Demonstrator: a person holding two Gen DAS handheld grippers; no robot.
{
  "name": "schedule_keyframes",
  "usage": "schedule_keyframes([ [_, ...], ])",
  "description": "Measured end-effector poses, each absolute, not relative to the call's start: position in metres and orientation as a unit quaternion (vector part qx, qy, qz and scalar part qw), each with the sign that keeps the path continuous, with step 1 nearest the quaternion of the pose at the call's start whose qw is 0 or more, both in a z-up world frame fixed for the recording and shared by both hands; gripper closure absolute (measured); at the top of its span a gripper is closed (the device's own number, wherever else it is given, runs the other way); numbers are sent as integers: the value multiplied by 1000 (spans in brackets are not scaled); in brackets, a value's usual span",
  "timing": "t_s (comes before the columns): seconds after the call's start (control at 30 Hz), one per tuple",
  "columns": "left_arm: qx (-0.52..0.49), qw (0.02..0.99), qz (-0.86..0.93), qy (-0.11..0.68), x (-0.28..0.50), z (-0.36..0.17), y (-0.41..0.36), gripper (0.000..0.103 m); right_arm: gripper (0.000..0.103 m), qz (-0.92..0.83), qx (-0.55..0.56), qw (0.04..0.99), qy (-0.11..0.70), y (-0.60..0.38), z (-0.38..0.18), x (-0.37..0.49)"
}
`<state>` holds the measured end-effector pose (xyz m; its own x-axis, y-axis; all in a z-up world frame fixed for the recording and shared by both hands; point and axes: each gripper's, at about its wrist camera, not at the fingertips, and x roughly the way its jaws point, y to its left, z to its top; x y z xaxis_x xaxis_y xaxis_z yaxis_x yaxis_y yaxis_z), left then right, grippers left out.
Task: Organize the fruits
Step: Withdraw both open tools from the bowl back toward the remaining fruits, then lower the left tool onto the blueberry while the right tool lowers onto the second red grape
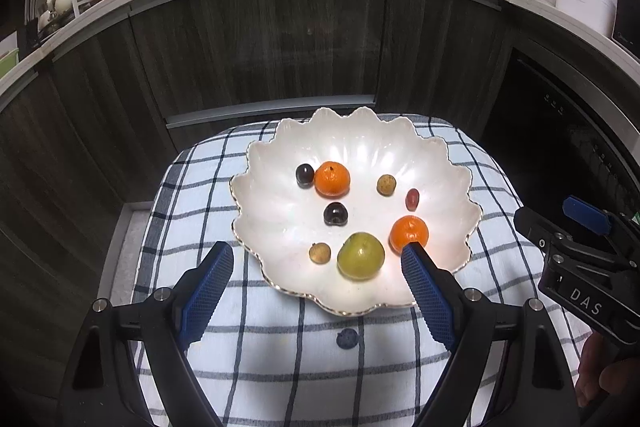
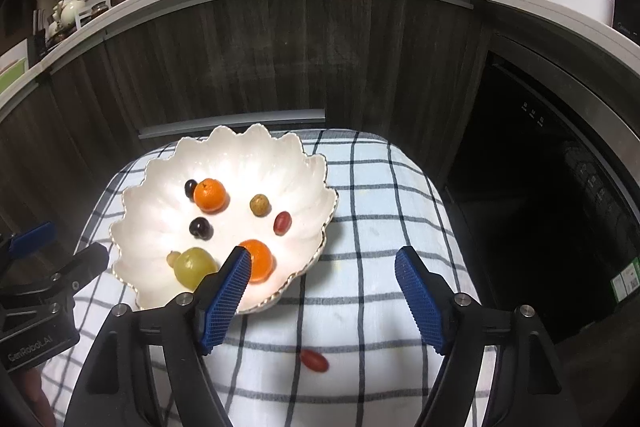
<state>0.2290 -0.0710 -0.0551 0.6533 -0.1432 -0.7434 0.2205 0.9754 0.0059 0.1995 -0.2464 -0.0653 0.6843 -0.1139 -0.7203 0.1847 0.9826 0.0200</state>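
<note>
The scalloped white bowl (image 1: 280, 143) on the checked cloth (image 1: 256, 355) holds two tangerines (image 1: 331, 178), dark grapes (image 1: 335, 213) and a green fruit (image 1: 360, 255). Left gripper (image 1: 318, 259) and right gripper (image 2: 322, 267) hover released, fingers apart (nothing between them). A blueberry (image 1: 346, 338) lies on the near cloth, and a red grape (image 2: 314, 359) too.

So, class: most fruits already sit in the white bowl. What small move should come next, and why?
Probably lower the open right gripper over the small red fruit lying on the checked cloth outside the bowl. Its jaws hold nothing, and that fruit lies nearest them.
</note>
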Motion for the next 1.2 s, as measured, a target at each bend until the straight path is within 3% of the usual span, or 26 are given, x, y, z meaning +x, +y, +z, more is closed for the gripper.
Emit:
schedule_keyframes([
  [1.2,58,911,-108,394,185,-111,-77,17,24,-69,40,912,402,-244,-122,159],
])
